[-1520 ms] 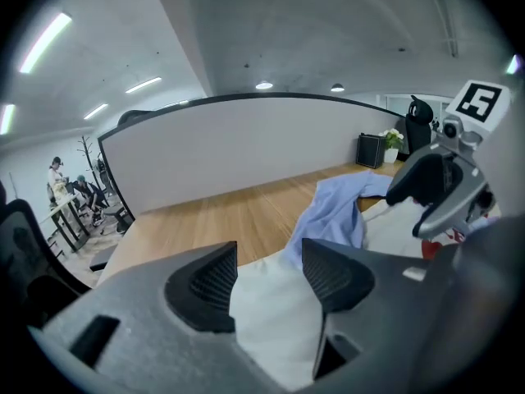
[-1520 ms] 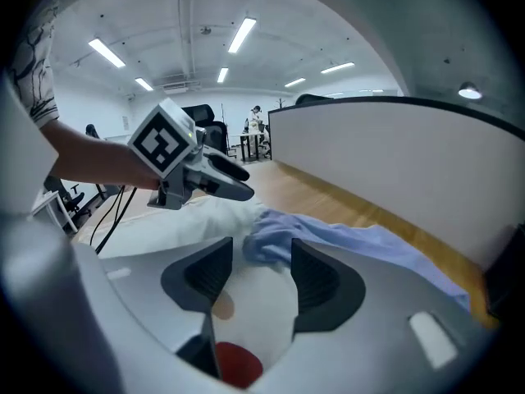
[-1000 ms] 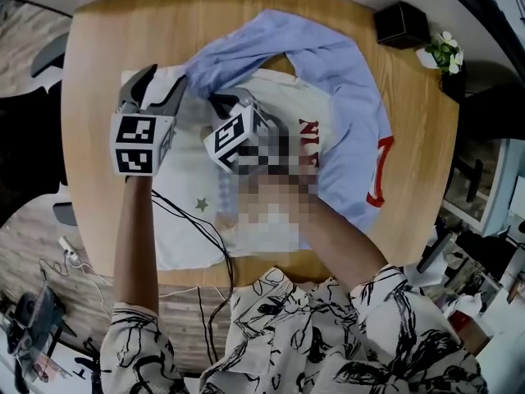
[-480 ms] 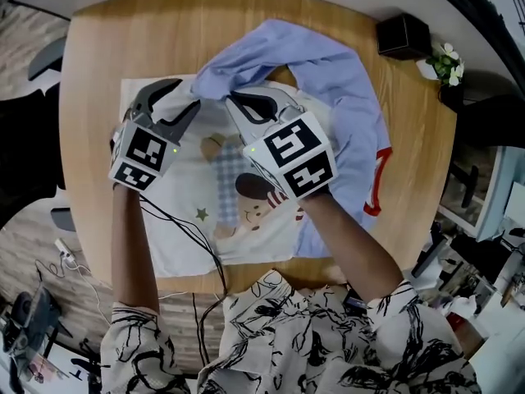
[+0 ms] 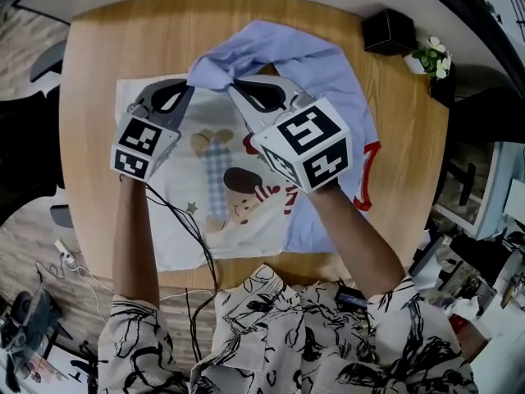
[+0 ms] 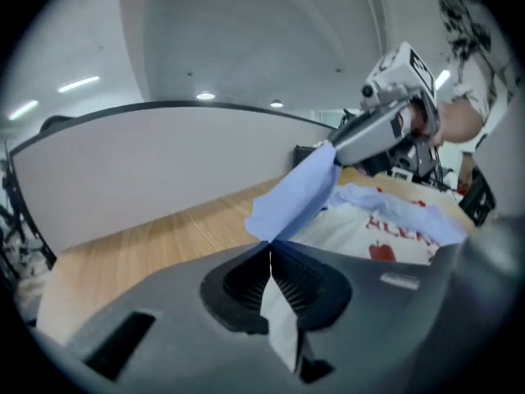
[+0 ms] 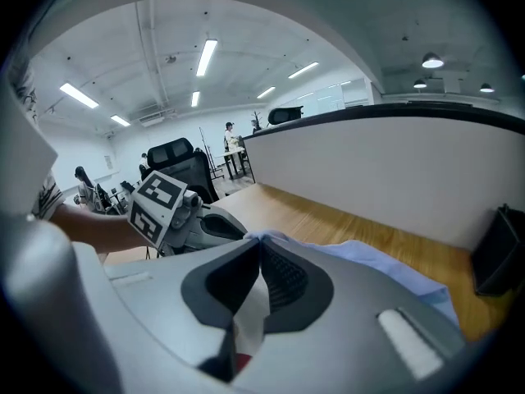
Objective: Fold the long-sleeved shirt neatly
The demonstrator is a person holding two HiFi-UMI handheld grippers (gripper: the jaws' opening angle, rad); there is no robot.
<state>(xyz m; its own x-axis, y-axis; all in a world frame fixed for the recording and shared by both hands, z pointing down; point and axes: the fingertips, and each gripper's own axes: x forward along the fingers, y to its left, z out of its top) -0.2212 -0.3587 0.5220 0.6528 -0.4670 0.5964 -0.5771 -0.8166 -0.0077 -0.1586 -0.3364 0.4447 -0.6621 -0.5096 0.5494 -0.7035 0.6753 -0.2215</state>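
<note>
Pinching the long-sleeved shirt [image 5: 221, 212] in 2 places at its far edge. Squeezing white and blue cloth in the left tongs [image 6: 269, 249], just now closing tight on it. Squeezing more cloth in the right tongs [image 7: 261, 245], pressed together too, close beside the left ones. Holding up a bit of the blue sleeve [image 5: 328, 64] between them. Leaving the rest lying on the counter [image 5: 98, 48], picture side up.

Probably getting ready for folding the sleeve over. Risking a slip by gripping only 1 thin layer. Risking a crooked fold by lifting 1 side higher. Risking bunching up the flat part by pulling too hard.
</note>
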